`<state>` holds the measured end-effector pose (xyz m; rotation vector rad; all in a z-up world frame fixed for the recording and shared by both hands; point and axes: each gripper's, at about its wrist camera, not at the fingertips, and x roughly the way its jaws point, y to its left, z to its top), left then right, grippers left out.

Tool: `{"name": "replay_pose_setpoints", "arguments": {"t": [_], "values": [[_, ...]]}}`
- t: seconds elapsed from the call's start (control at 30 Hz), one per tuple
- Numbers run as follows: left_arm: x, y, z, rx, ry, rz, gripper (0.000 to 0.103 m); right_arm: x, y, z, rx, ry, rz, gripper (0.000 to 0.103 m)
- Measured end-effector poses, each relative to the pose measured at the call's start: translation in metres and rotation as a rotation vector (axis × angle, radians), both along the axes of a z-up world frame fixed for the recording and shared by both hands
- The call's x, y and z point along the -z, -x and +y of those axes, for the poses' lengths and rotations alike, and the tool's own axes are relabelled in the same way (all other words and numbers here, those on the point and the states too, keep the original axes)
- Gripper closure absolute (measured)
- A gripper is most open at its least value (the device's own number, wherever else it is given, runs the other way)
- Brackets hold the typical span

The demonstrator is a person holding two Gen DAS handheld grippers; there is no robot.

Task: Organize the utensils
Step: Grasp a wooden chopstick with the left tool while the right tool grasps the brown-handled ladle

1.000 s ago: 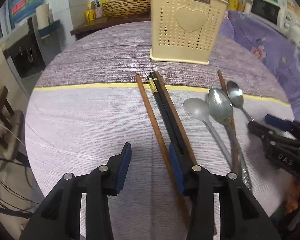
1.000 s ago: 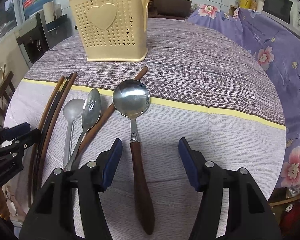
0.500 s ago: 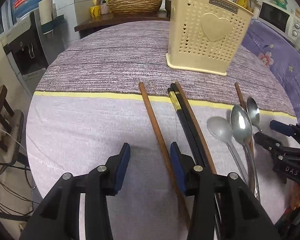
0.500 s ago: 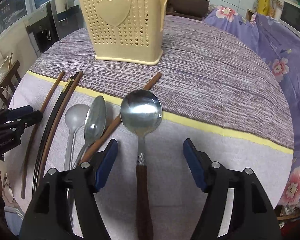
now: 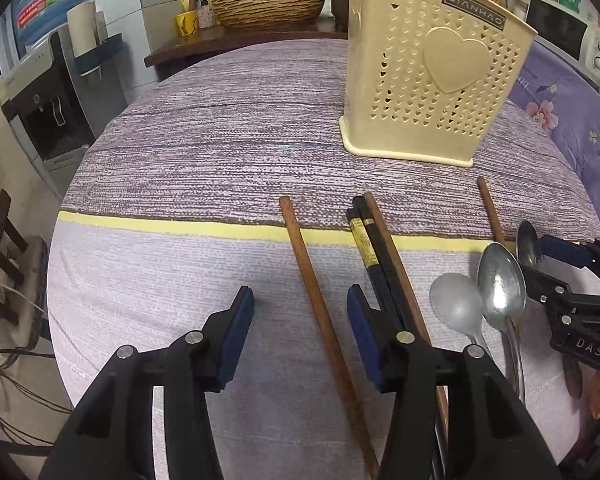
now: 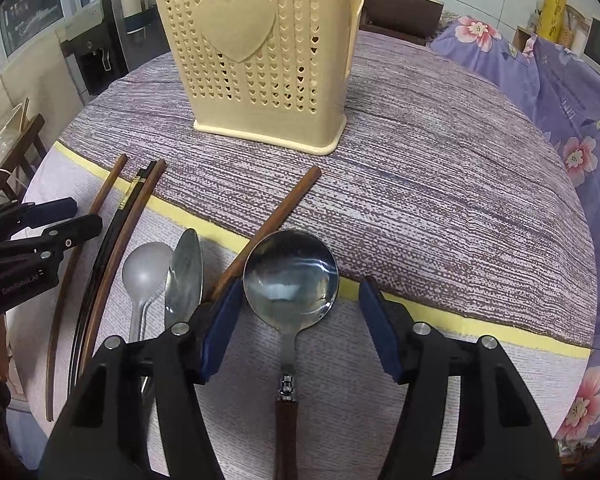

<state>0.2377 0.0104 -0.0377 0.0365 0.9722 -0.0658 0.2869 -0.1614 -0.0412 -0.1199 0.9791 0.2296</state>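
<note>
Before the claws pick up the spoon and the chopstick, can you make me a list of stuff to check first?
1. Right claw open: ok, jaws apart and just closing a little.
2. Big spoon lined up: ok, it lies on the table between the right claw's pads, not gripped.
3. Left claw open: ok, nothing gripped.
4. Brown chopstick lined up: ok, it runs between the left claw's pads.
5. Holder standing upright: ok.
6. Room inside the holder: cannot tell, its top is not seen from above.
</note>
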Motion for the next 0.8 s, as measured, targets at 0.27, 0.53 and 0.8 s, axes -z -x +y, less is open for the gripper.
{"name": "replay_pose_setpoints", "arguments": {"t": [0.27, 0.53, 0.8], "values": [[-0.002, -0.017, 0.0, -0.014, -0.015, 0.021, 0.068, -0.003, -0.005, 0.006, 0.013, 0.024, 0.039, 0.053], [-0.003, -0.029, -0.003, -0.021, -0.039, 0.033, 0.091, -0.003, -0.007, 0.003, 0.02, 0.015, 0.043, 0.055], [-0.003, -0.033, -0.007, -0.028, -0.031, 0.029, 0.094, -0.003, -0.005, 0.0, 0.036, -0.009, 0.031, 0.055]]}}
